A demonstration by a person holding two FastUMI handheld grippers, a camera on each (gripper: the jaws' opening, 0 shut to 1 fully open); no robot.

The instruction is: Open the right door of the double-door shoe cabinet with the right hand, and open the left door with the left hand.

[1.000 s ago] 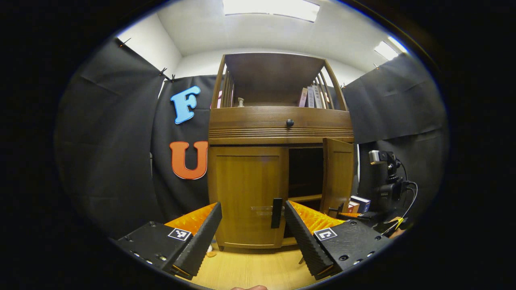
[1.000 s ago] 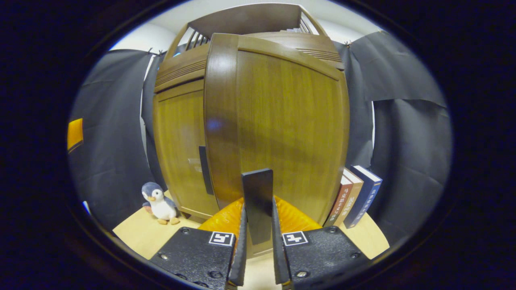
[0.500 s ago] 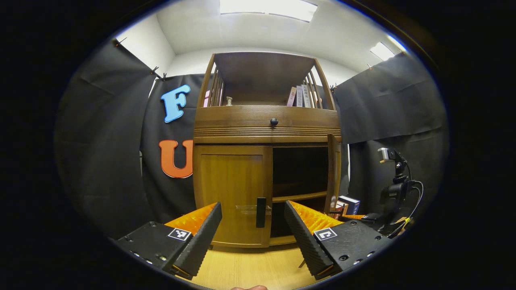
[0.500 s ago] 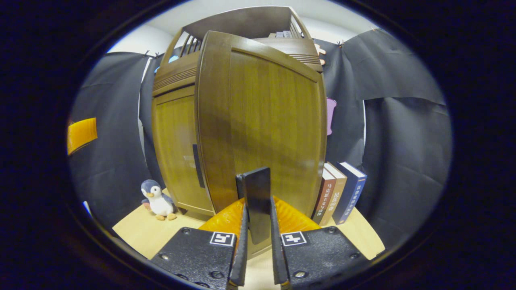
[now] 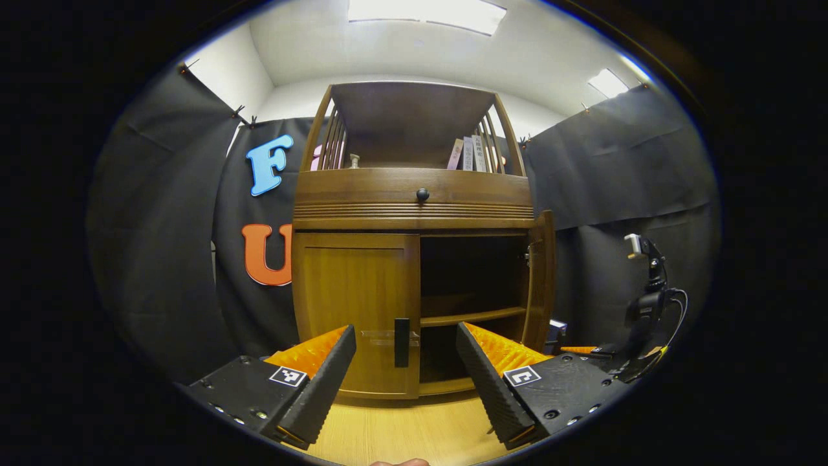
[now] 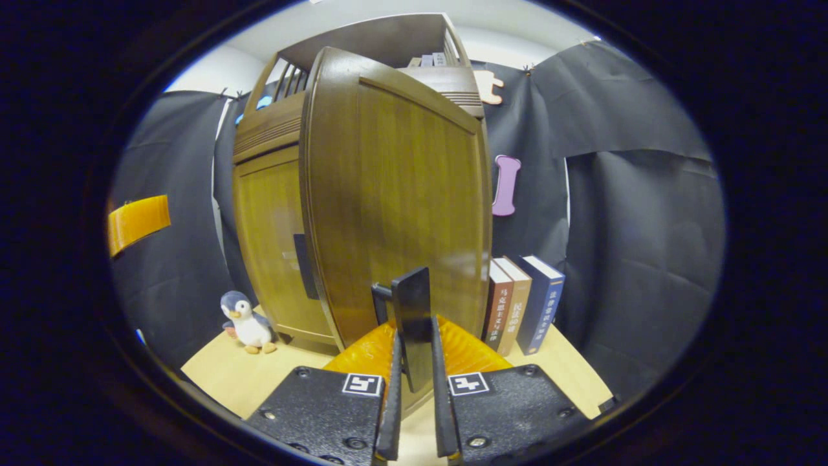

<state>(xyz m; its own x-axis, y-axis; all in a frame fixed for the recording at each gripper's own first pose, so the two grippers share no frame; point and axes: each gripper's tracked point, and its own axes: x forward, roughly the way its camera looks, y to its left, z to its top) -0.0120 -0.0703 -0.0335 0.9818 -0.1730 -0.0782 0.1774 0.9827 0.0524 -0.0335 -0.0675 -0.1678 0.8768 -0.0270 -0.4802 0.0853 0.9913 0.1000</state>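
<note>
The wooden shoe cabinet (image 5: 414, 207) stands ahead in the left gripper view. Its left door (image 5: 352, 304) is closed, with a dark vertical handle (image 5: 402, 342) at its inner edge. The right door (image 5: 541, 278) is swung wide, baring a dark inside with a shelf (image 5: 469, 317). My left gripper (image 5: 405, 362) is open, short of the cabinet, its fingers either side of the left handle. In the right gripper view the right door (image 6: 394, 194) looms close, and my right gripper (image 6: 414, 382) is shut on its dark handle (image 6: 414, 323). The left door (image 6: 272, 246) lies behind it.
A toy penguin (image 6: 244, 321) sits on the wooden floor left of the cabinet. Three books (image 6: 524, 304) stand upright at the cabinet's right side. A camera on a stand with cables (image 5: 643, 304) is at the far right. Books rest on the cabinet's top shelf (image 5: 471, 154).
The right door has swung further open, pulled by my right gripper on its handle. The left gripper has shifted right, so the cabinet sits more to the left in its view.
</note>
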